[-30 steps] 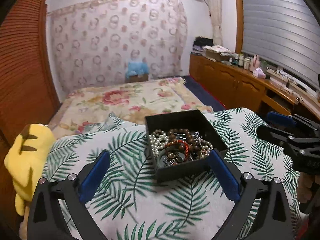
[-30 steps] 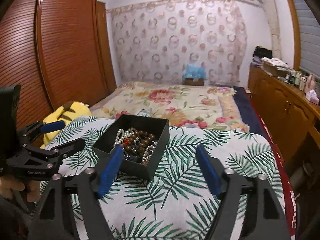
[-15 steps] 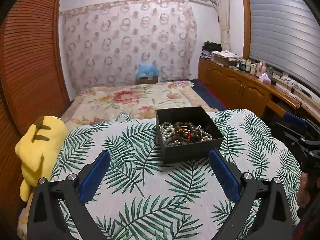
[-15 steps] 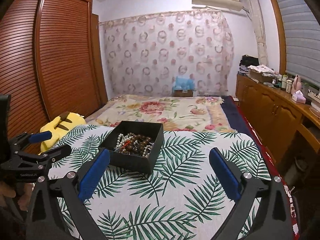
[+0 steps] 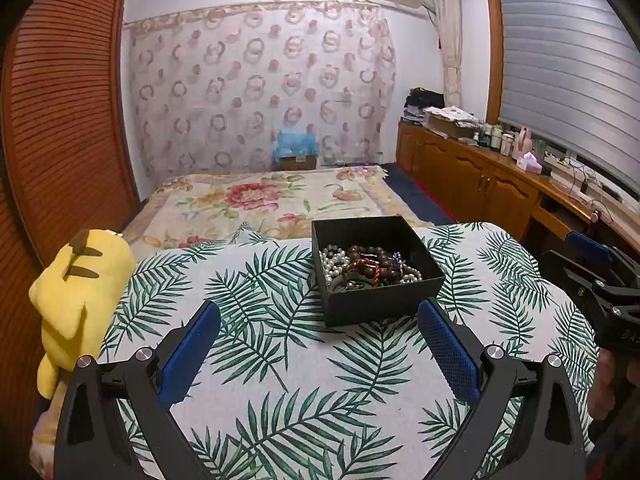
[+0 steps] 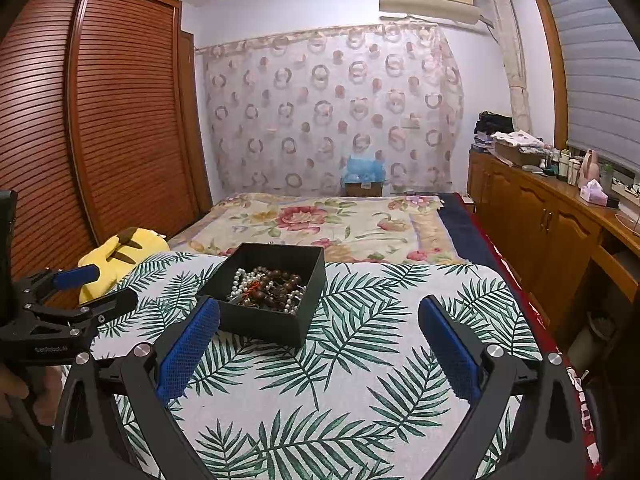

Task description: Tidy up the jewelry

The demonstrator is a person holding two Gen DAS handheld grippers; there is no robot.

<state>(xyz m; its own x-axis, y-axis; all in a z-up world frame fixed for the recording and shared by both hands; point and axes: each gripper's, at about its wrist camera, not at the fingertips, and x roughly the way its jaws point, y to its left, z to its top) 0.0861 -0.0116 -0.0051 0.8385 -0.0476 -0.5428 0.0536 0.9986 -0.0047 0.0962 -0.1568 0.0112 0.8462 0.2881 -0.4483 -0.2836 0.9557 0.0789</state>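
Jewelry [image 5: 368, 266] sits heaped in an open black box [image 5: 384, 300] on the leaf-print cloth [image 5: 280, 360].

Left wrist view: the box is just ahead of the left gripper [image 5: 318, 344], a bit right of centre, near its right blue pad. Jaws spread wide, nothing between them. Inside the box: a white pearl strand [image 5: 332, 260] along the left and front, brown wooden beads [image 5: 370, 258] on top, an orange-red cord through the middle, something dark underneath, too small to tell. The right gripper [image 5: 588, 264] shows at the right edge, well apart from the box; can't tell its jaw state from here. A yellow plush toy [image 5: 76, 292] lies at the cloth's left edge.

Right wrist view: right gripper [image 6: 318, 344] has jaws wide open and empty. The box [image 6: 272, 312] sits left of centre, just past the left pad, turned with 1 corner toward the camera. Pearls and brown beads are piled together w/ no clear gaps.

Handling, as I judge it: strands are light, limp and smooth, so they'll slip and drape. They look tangled, so lifting 1 may drag others or tip the light box. Best grab is prob. the top loop of brown beads, pinched across the string where it arches highest, w/ the other gripper steadying the box wall. Pearl strings can snap if yanked; pull slow.
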